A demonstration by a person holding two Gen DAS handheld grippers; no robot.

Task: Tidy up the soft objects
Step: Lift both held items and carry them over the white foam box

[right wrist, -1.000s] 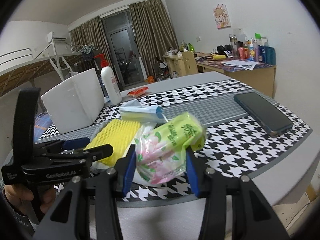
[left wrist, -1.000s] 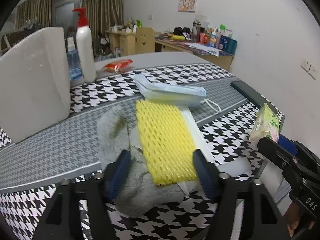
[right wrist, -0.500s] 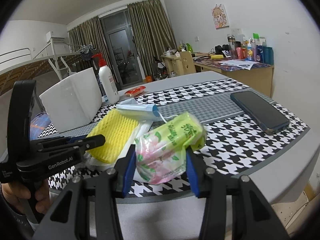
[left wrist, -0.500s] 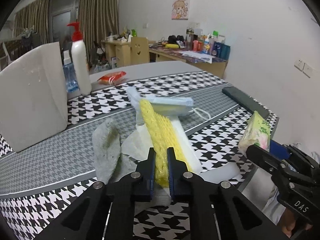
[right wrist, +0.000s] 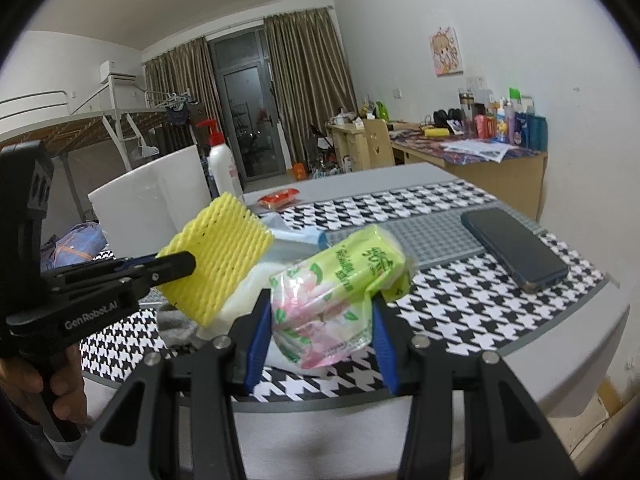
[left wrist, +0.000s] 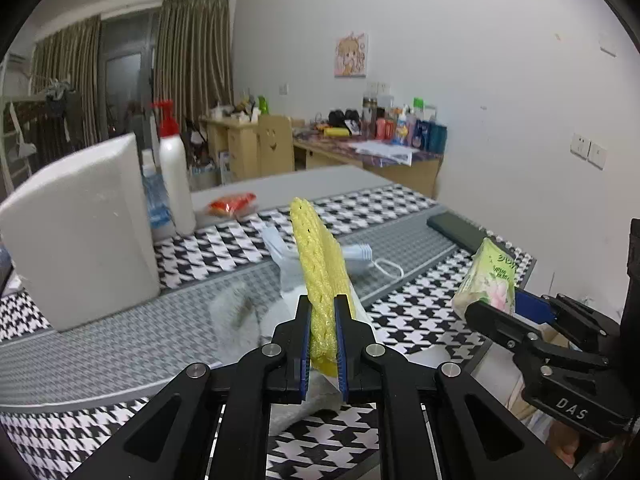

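Observation:
My left gripper (left wrist: 322, 328) is shut on a yellow foam net sleeve (left wrist: 318, 264), which stands edge-on and tilted above the table. From the right wrist view the same yellow foam net (right wrist: 216, 252) hangs lifted in the left gripper (right wrist: 176, 262). My right gripper (right wrist: 320, 322) is shut on a green and pink tissue pack (right wrist: 340, 284), held above the table's near edge; the tissue pack (left wrist: 488, 276) also shows at the right of the left wrist view. A grey sock (left wrist: 236, 312) and a blue face mask (left wrist: 356, 254) lie on the houndstooth table (left wrist: 420, 308).
A white foam block (left wrist: 80, 232) stands at the left with a red-capped pump bottle (left wrist: 174, 184) behind it. A red snack packet (left wrist: 232, 204) lies further back. A dark phone (right wrist: 516, 248) rests at the right. White paper or plastic (right wrist: 248, 292) lies under the lifted foam.
The left gripper shut on the near end of the yellow foam net and lifted it off the sock and table, turning it edge-on. The right gripper kept still with the tissue pack.

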